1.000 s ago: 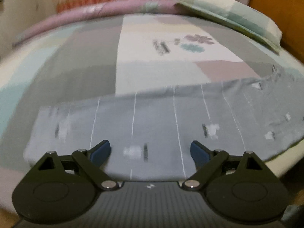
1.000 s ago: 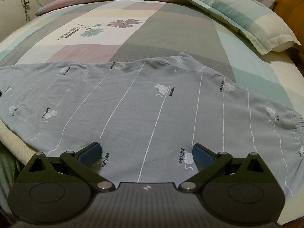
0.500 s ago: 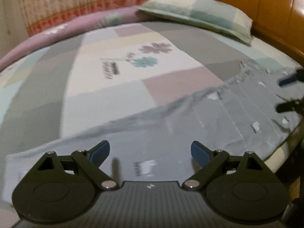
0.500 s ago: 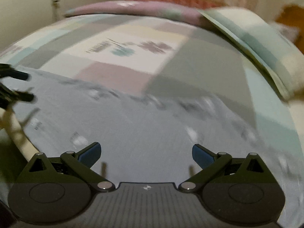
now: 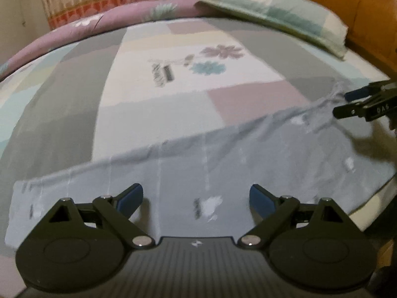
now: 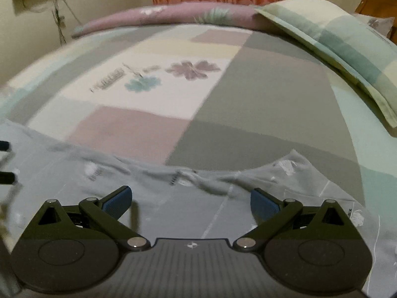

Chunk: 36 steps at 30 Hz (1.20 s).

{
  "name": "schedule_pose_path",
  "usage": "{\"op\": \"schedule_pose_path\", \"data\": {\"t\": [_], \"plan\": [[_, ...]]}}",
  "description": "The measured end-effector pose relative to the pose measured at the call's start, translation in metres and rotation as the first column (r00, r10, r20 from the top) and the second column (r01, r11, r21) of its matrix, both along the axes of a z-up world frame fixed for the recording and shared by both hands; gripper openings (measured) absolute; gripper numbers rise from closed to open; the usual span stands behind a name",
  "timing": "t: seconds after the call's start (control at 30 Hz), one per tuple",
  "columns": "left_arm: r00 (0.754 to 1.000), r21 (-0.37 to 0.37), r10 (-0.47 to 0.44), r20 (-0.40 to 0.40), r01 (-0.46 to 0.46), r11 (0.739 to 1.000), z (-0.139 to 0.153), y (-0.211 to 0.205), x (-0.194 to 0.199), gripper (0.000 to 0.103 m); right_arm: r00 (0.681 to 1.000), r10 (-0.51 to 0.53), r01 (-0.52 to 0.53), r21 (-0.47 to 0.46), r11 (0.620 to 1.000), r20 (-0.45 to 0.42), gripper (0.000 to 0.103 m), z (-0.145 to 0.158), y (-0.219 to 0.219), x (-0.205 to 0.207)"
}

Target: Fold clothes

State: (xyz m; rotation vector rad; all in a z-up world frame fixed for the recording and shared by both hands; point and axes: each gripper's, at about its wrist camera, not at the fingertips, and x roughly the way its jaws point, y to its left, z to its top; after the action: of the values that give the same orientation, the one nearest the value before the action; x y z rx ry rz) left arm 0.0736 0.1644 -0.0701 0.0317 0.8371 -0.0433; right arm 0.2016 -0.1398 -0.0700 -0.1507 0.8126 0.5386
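Observation:
Grey pyjama trousers (image 5: 223, 154) with thin white lines and small white prints lie spread flat across the near edge of the bed; they also show in the right wrist view (image 6: 173, 198). My left gripper (image 5: 196, 198) is open and empty just above the cloth near its left end. My right gripper (image 6: 189, 200) is open and empty over the bunched part of the trousers. The right gripper also shows at the right edge of the left wrist view (image 5: 347, 104), by the garment's far right edge. The left gripper's fingertips (image 6: 6, 161) show at the left edge of the right wrist view.
The bed has a patchwork sheet (image 5: 173, 74) with flower prints. A checked pillow (image 5: 273, 10) lies at the back right by a wooden headboard (image 5: 359, 12). A rolled purple quilt (image 6: 173, 15) lies along the far side. A curtain and wall stand behind.
Both grippers have swung and dropped closer to the trousers. The right gripper now sits at the garment's right edge. Both stay open.

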Motion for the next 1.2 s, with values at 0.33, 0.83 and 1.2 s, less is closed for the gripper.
{"op": "schedule_pose_path", "data": {"t": [0.33, 0.83, 1.2], "plan": [[0.999, -0.013, -0.024, -0.044, 0.024, 1.0, -0.02, -0.018, 0.044, 0.094, 0.987, -0.156, 0.158, -0.043, 0.987, 0.041, 0.103, -0.018, 0.022, 0.022], [0.993, -0.026, -0.069, -0.093, 0.067, 0.997, -0.015, -0.042, 0.03, 0.096, 0.953, -0.298, 0.299, 0.002, 0.954, 0.053, 0.103, -0.013, -0.065, 0.021], [0.989, 0.006, -0.117, -0.086, 0.118, 0.993, 0.004, -0.065, 0.031, 0.096, 0.945, -0.322, 0.324, -0.022, 0.946, 0.052, 0.103, 0.002, -0.071, 0.037]]}}
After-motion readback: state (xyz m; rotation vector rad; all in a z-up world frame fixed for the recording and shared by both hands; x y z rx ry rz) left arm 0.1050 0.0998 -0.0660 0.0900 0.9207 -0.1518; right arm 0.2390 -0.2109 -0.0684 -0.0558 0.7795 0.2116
